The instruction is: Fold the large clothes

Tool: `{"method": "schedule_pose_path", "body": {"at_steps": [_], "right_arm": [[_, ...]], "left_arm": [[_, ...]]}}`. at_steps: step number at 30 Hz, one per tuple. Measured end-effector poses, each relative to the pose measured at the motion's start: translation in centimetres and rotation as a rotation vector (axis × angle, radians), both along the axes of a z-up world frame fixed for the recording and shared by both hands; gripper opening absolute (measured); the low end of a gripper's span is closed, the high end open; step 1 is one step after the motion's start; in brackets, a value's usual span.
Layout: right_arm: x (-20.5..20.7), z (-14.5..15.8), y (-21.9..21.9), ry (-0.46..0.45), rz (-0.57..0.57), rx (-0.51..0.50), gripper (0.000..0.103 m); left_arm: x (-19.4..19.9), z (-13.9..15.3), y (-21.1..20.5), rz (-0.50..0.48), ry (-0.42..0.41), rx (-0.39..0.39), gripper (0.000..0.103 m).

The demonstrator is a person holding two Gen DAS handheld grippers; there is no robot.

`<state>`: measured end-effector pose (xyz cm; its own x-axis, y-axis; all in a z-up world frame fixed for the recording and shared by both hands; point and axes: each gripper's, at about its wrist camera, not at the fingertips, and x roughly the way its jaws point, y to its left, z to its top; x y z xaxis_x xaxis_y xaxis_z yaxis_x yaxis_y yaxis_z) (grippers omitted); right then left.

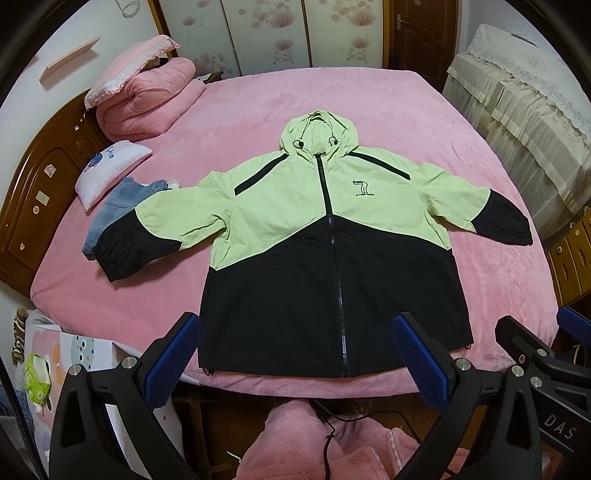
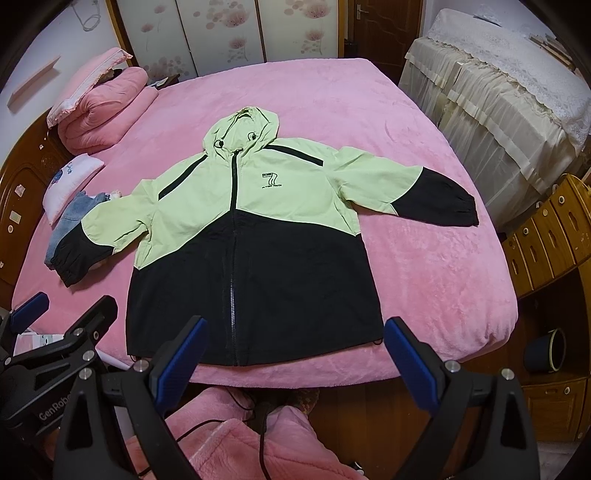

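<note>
Jacket (image 1: 332, 236) flat on bed (image 1: 480, 266), chest logo "7"; both claws spread wide, nothing held.

Bedroom, indoor lighting. Bed (image 1: 258, 110) with pink plush cover fills the centre. Carved wooden headboard (image 1: 44, 184) at left. Floral-panelled wardrobe doors (image 1: 266, 33) behind, dark wooden door (image 2: 384, 29) beside them. Lace-draped furniture (image 2: 498, 92) at right

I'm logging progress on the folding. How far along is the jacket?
Done: the jacket lies flat on the bed, zipped, sleeves spread. In hand: nothing; left gripper and right gripper hover open above the hem. Left: every fold.
</note>
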<state>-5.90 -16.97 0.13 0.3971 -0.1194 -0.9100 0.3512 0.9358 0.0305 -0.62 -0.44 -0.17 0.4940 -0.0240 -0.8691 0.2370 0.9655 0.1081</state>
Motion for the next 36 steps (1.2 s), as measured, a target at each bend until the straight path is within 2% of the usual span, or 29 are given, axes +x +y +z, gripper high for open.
{"method": "schedule_pose_path", "body": {"at_steps": [36], "right_arm": [[0.3, 0.0, -1.4, 0.004, -0.002, -0.009, 0.096]], "left_arm": [[0.3, 0.3, -0.5, -0.007, -0.009, -0.003, 0.102]]}}
